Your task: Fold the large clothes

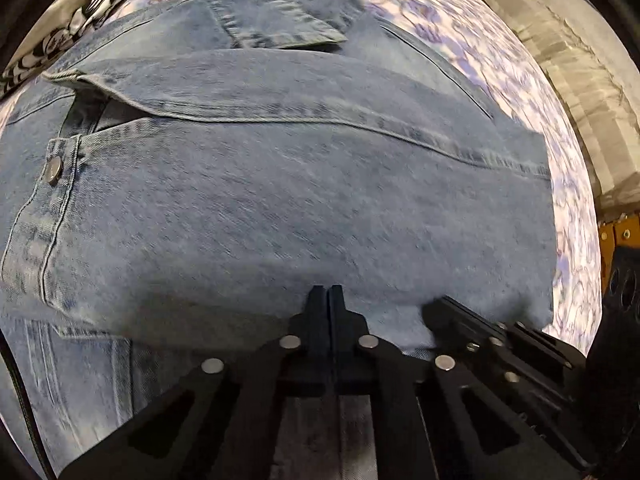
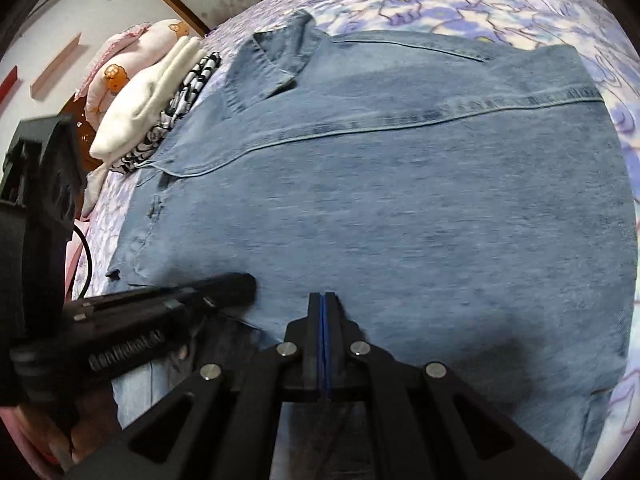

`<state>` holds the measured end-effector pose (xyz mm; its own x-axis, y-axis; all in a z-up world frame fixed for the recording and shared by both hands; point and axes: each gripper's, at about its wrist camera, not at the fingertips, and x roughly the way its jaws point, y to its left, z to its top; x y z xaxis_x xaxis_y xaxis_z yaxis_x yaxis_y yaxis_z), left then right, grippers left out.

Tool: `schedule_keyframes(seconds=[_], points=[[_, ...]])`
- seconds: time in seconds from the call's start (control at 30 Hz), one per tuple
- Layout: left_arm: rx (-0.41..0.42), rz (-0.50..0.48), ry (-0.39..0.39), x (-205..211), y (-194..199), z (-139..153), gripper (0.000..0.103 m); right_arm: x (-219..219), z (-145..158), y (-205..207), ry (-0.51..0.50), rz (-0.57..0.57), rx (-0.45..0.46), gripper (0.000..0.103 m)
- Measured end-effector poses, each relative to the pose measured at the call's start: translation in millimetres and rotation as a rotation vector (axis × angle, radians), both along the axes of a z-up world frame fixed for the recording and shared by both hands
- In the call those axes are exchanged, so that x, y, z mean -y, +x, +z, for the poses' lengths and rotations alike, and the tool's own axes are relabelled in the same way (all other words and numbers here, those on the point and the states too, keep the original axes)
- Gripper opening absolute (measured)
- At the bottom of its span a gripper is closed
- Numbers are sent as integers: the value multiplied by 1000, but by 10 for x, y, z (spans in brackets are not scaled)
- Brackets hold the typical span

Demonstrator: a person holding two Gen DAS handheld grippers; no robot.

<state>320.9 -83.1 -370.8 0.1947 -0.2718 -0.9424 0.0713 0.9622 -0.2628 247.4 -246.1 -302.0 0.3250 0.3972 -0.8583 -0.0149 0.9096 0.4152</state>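
A light-blue denim jacket (image 1: 280,200) lies spread on a bed, collar (image 1: 276,12) at the far end and a folded layer on top. My left gripper (image 1: 328,290) is shut, its tips against the near edge of that folded layer; I see no cloth between its fingers. Just right of it, my right gripper (image 1: 434,308) has its tip at the same edge. In the right wrist view the jacket (image 2: 380,200) fills the middle. There my right gripper (image 2: 324,296) is shut over the denim, and my left gripper (image 2: 246,282) lies shut on the cloth to its left.
The bed has a purple flowered sheet (image 2: 460,0). At the left of the jacket lie folded white clothes (image 2: 148,92) on a black-and-white garment (image 2: 188,88), with a pink pillow (image 2: 120,64) behind. A pale wrapped bulk (image 1: 580,80) stands beyond the bed's right side.
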Motion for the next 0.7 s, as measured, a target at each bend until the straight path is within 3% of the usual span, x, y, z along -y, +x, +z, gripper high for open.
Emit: schedule_keyframes(seconds=[0.13,0.37,0.47,0.57,0.7], points=[[1,67,11,-311,19,46,1,166,72,-65,-48,-14,14,0],[38,140,158,-939,-7,136,1,908,161,-279,-173,-186,-24,0],[49,207,233,-1213,2,183,1,1039,248,-320,-297,-220,-23,0],[35,243,192,-1334,28,278,1,1133,352,-313,-256,-278,-21,0],[105,154,220,-1078,42,483,1,899,583,-213,-202,-206,101,0]])
